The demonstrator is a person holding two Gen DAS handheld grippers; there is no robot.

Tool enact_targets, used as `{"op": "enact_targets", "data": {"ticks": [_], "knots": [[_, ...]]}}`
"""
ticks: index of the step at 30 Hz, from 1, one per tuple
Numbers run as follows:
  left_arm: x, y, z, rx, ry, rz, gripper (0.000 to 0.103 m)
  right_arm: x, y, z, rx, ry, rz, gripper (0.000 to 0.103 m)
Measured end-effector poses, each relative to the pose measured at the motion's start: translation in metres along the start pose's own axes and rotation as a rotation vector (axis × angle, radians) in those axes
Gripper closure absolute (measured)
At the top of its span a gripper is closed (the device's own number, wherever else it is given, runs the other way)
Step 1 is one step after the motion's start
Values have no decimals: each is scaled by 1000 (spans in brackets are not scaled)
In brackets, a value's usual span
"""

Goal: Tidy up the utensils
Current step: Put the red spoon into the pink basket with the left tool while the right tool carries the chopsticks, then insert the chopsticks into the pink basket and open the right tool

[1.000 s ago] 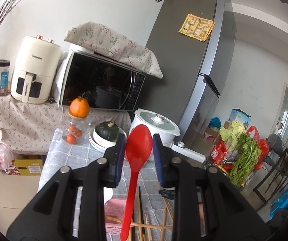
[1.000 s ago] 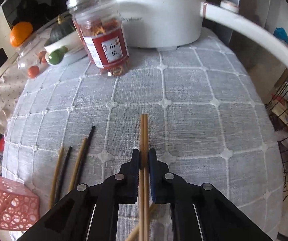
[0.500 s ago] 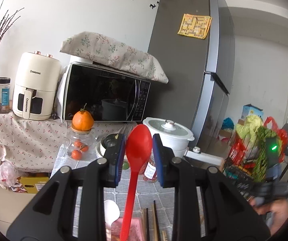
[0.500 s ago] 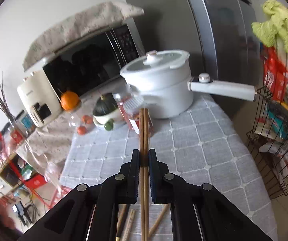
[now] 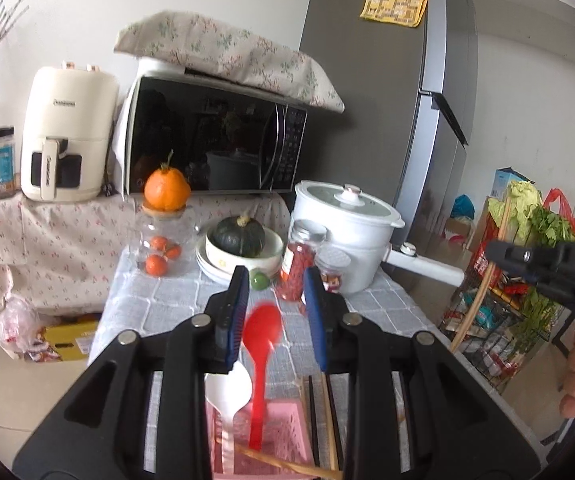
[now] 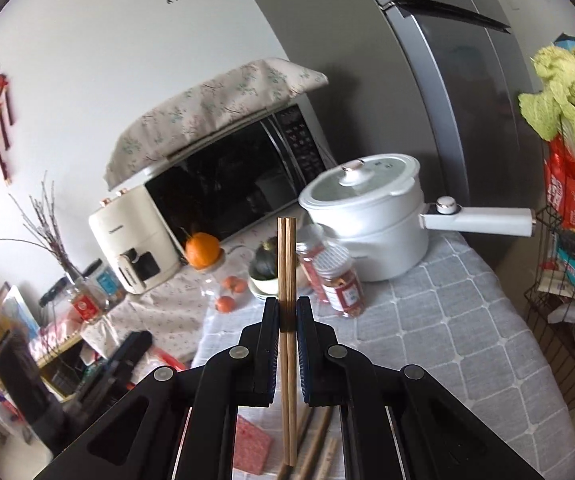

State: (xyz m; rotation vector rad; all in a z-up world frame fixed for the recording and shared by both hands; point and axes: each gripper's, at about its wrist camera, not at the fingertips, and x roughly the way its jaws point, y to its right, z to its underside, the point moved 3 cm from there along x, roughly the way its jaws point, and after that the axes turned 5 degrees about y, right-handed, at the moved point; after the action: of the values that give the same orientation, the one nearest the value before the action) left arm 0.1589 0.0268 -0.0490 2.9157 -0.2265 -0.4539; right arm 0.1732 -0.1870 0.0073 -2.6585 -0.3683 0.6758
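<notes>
— While you look along the left gripper [image 5: 273,312], how do its blue-padded jaws stand?

— Apart, with a gap on each side of the glossy red plastic spoon [image 5: 261,344]. That spoon is blurred and stands lower than the pads, its handle going down into the pink plastic lattice basket [image 5: 283,440], so nothing is clamped. A white plastic ladle [image 5: 227,394] stands in the same basket just beside it.

— And the right gripper [image 6: 287,316]?

— Clamped on a pair of pale wooden chopsticks [image 6: 286,264], held side by side and upright above the grey quilted tablecloth [image 6: 447,320].

— Other utensils?

— More loose brown and dark chopsticks [image 5: 321,412] lie on the cloth just beside the basket. At the far end of the table stand a white lidded pot with a long handle [image 6: 367,216] and a red-filled clear jar [image 6: 341,280].
</notes>
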Motion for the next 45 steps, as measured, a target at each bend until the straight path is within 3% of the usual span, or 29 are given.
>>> {"op": "enact_targets", "data": {"ticks": [3,5,6,8,13,17,23,34,36,38,42,45], "knots": [[9,-6,6,-57,-108,57,64,-4,-13,-6,16,23,-55,94],[6,-8,6,-83,-125,61,50,-6,-20,-9,30,35,-90,94],[2,-8,3,-88,-127,61,38,-8,-25,-11,34,44,-109,94],[-8,-7,-3,-96,-126,66,28,-9,-33,-14,26,61,-133,94],[-27,-19,-12,-125,-188,-26,1,-3,-47,-13,16,68,-180,94],[-29,-40,-5,-171,-276,-125,1,7,-48,-6,34,54,-209,94],[-30,-59,7,-210,-325,-155,1,35,-51,10,50,5,-234,94],[-29,-57,10,-191,-343,-154,1,70,-59,42,-4,-136,-231,90],[-29,-57,11,-192,-344,-153,1,71,-57,45,-1,-155,-234,82],[-29,-56,11,-188,-349,-153,1,69,-55,43,5,-151,-236,61],[-29,-56,13,-190,-346,-161,1,54,-46,31,35,-118,-249,52],[-31,-56,13,-195,-346,-158,1,40,-33,21,56,-94,-223,39]]}}
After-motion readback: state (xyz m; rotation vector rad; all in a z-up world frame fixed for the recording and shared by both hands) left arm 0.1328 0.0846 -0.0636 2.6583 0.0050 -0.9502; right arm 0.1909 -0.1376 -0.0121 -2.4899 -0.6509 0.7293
